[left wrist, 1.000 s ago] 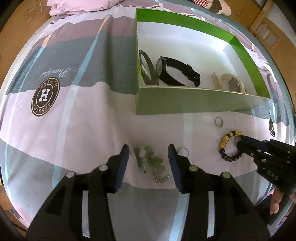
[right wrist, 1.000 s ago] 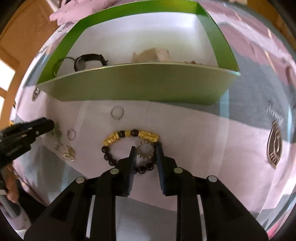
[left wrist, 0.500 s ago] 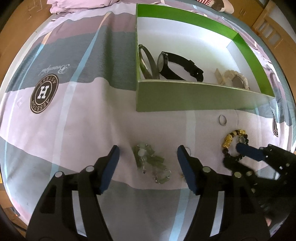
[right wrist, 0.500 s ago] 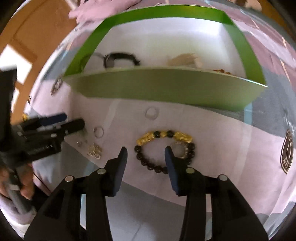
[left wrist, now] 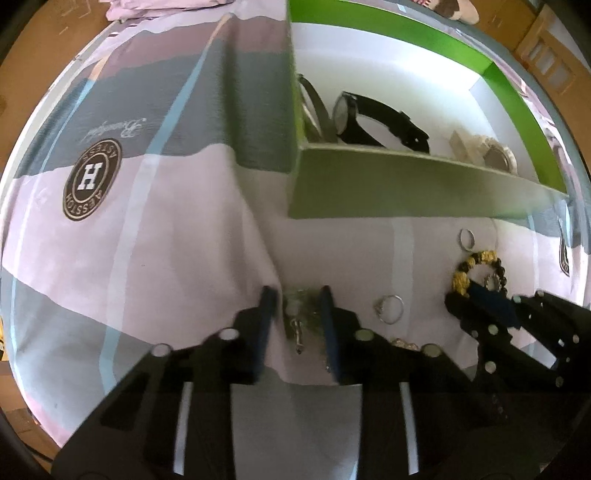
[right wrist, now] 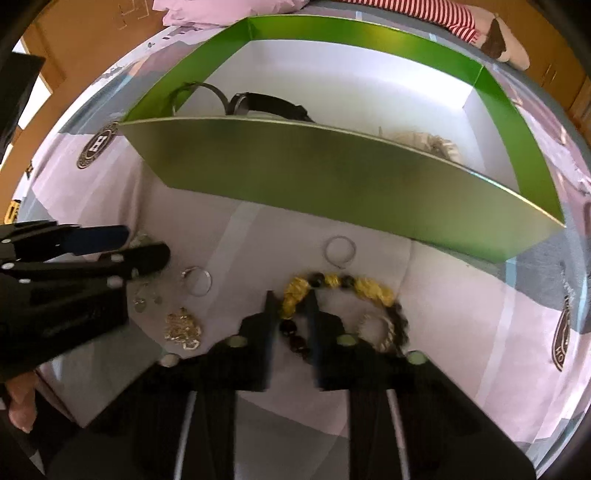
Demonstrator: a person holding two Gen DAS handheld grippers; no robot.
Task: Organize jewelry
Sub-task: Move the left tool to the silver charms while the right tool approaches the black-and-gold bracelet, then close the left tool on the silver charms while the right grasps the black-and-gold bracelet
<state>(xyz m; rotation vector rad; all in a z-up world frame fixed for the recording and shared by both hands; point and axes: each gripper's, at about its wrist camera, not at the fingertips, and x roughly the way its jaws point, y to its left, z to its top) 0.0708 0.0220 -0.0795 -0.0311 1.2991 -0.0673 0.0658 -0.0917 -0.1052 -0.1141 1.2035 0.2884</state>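
My left gripper (left wrist: 295, 295) is closed on the pale green bead bracelet (left wrist: 301, 310), which lies bunched on the bedsheet between the fingers. My right gripper (right wrist: 291, 301) is closed on the left side of the gold-and-dark bead bracelet (right wrist: 332, 282), also on the sheet. The green box (left wrist: 406, 184) stands just behind, holding a black watch (left wrist: 369, 118), a grey band and a cream watch (left wrist: 491, 155). Loose on the sheet are a thin ring (right wrist: 340, 249), a stone ring (right wrist: 197, 280), a gold chain (right wrist: 183, 328) and a small ring (right wrist: 373, 325) inside the bead bracelet.
The striped pink and grey bedsheet (left wrist: 166, 221) covers the surface, with a fold running up toward the box corner. Wooden furniture shows beyond the bed edges. A pink pillow (right wrist: 221, 11) lies at the far side.
Both grippers opened wide half a second ago, then moved forward and closed: the left on the green bracelet, the right on the gold-and-dark bracelet.
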